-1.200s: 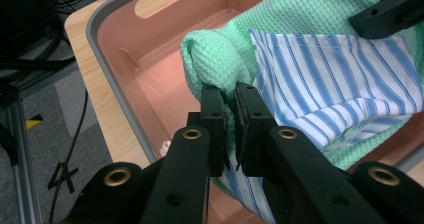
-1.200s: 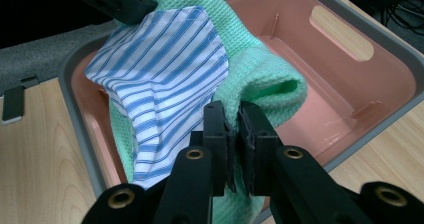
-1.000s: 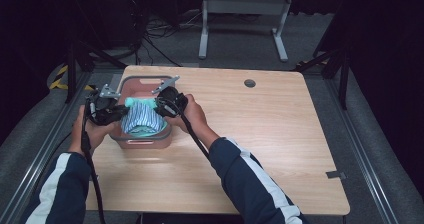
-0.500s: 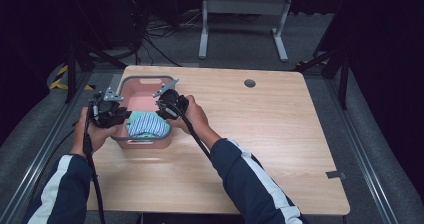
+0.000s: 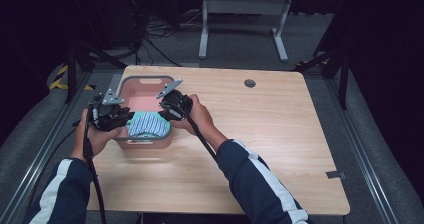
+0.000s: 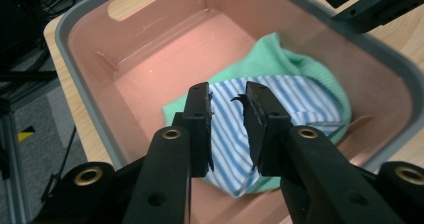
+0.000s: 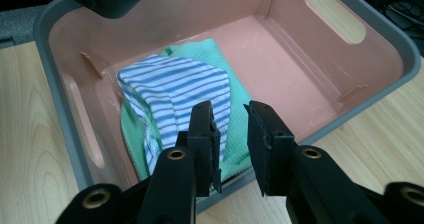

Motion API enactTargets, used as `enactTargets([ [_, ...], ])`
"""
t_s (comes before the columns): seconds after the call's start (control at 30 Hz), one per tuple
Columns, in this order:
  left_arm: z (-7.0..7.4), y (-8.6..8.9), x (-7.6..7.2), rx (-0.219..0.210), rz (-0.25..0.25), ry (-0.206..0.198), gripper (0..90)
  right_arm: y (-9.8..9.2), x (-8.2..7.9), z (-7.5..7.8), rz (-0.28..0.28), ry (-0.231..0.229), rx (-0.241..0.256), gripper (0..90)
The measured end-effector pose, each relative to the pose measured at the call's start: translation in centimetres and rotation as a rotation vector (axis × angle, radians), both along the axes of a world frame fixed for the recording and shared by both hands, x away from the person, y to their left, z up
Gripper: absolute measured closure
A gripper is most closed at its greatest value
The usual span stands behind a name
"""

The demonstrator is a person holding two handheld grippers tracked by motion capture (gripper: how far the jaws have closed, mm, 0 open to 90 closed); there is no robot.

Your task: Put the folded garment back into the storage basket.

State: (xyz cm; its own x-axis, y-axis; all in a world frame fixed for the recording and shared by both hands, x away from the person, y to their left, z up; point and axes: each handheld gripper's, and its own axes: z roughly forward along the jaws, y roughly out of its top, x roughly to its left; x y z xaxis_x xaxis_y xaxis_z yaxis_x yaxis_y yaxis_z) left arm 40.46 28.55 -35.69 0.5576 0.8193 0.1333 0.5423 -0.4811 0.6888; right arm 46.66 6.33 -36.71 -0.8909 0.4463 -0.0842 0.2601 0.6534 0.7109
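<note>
A pink bin with a grey rim stands at the table's left side. Inside it lies a blue-and-white striped cloth on top of a green cloth, bunched toward the near end of the bin. My left gripper hovers over the bin's left edge, open by a narrow gap with nothing between the jaws. Over the bin's right edge, my right gripper is likewise open and empty, just above the striped cloth.
The far half of the bin floor is bare, and the bin has handle slots in its end walls. Bare wooden table stretches to the right, with a round cable hole at the back.
The striped cloth, held up between both grippers a second ago, has gone down into the bin and been let go. Both grippers have drawn back to the bin's edges.
</note>
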Motion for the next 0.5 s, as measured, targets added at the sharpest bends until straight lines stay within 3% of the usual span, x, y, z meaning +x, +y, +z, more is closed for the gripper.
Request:
enactTargets([
  [0.5,0.9,-2.9,-2.6,-0.016,-0.049,-0.067,56.8,-3.5,-1.2,1.6,0.003,-0.056,-0.035,63.7],
])
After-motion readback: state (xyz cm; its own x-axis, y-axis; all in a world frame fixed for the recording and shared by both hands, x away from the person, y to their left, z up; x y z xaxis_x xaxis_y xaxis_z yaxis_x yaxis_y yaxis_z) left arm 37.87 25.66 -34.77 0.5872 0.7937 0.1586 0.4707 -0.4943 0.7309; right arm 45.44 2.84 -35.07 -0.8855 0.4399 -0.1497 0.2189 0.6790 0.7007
